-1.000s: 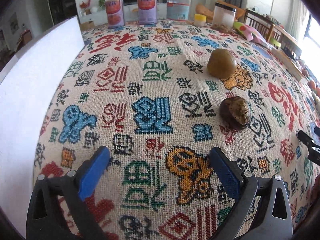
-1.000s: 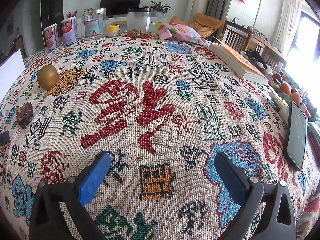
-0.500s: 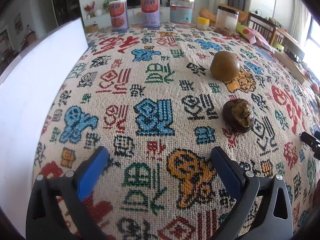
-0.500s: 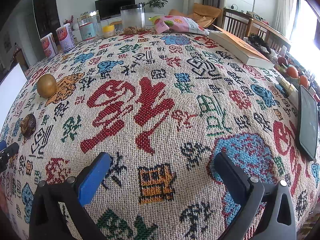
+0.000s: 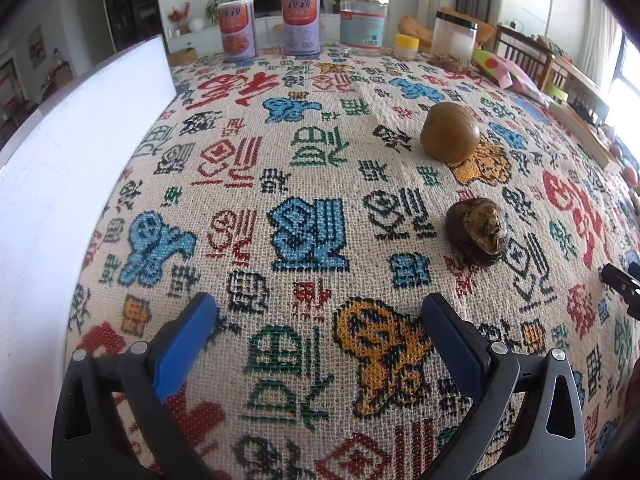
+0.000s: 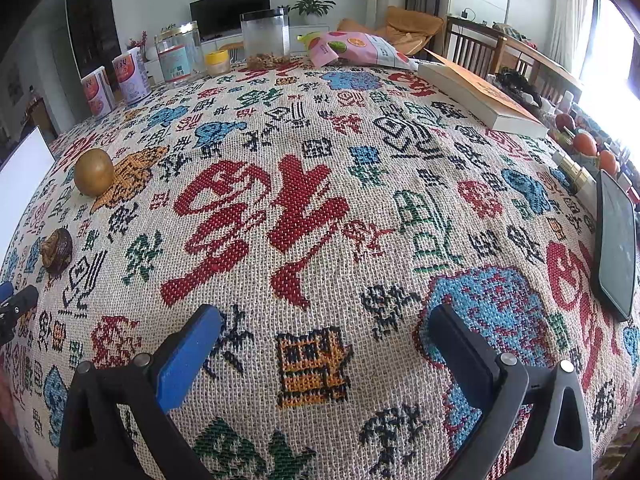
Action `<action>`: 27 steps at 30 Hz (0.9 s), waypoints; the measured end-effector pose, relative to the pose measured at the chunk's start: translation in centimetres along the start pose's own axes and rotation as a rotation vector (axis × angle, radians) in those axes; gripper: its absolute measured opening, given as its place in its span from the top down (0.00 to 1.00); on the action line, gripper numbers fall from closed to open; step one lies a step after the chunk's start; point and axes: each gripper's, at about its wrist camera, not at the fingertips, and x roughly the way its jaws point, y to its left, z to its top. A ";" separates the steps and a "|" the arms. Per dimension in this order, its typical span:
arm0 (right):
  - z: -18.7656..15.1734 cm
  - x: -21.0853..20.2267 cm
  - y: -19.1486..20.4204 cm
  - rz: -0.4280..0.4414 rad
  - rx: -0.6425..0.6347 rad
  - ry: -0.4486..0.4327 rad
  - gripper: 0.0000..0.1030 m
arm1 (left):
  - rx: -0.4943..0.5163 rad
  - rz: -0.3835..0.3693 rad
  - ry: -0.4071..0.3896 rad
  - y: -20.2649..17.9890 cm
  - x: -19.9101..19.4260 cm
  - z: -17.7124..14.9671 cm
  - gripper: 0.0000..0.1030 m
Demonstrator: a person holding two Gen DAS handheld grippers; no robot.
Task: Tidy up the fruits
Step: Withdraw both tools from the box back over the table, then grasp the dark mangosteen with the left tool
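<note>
— Fruits — where are they?
— Both sit on the patterned tablecloth (image 5: 312,168): a golden-brown round fruit (image 5: 449,132), and near it a dark mangosteen (image 5: 477,231), ahead-right of my left gripper (image 5: 318,322).
— Your claws?
— Left spread wide, empty; right gripper (image 6: 326,334) too.
</note>
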 end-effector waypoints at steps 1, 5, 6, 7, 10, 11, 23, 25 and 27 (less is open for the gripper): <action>0.0 0.0 -0.1 0.000 0.000 0.000 0.00 | 0.000 -0.001 0.000 0.0 0.0 0.0 0.00; 0.0 0.0 -0.1 0.000 0.000 0.000 0.00 | 0.001 0.001 0.000 0.0 0.0 0.0 0.00; 0.0 0.0 0.0 0.000 0.000 0.000 0.00 | 0.003 0.001 -0.001 0.0 0.0 0.0 0.01; 0.0 0.0 -0.1 0.000 0.000 0.000 0.00 | 0.010 -0.001 -0.001 -0.2 -0.2 0.0 0.01; 0.0 0.1 -0.1 0.000 0.000 0.000 0.00 | 0.068 -0.119 0.015 -1.8 -1.0 0.3 0.02; 0.0 0.1 -0.1 0.000 0.000 0.000 0.00 | 0.090 -0.139 -0.001 -2.7 -1.4 0.5 0.02; 0.1 0.0 0.0 0.000 0.000 -0.001 0.00 | 0.160 -0.160 -0.059 -7.1 0.0 2.3 0.60; 0.0 0.1 0.0 0.001 0.000 -0.001 0.00 | 0.131 -0.133 -0.074 -5.8 -0.6 2.1 0.60; 0.0 0.0 0.0 0.001 0.000 -0.001 0.00 | 0.113 -0.106 -0.084 -4.1 -1.4 1.9 0.60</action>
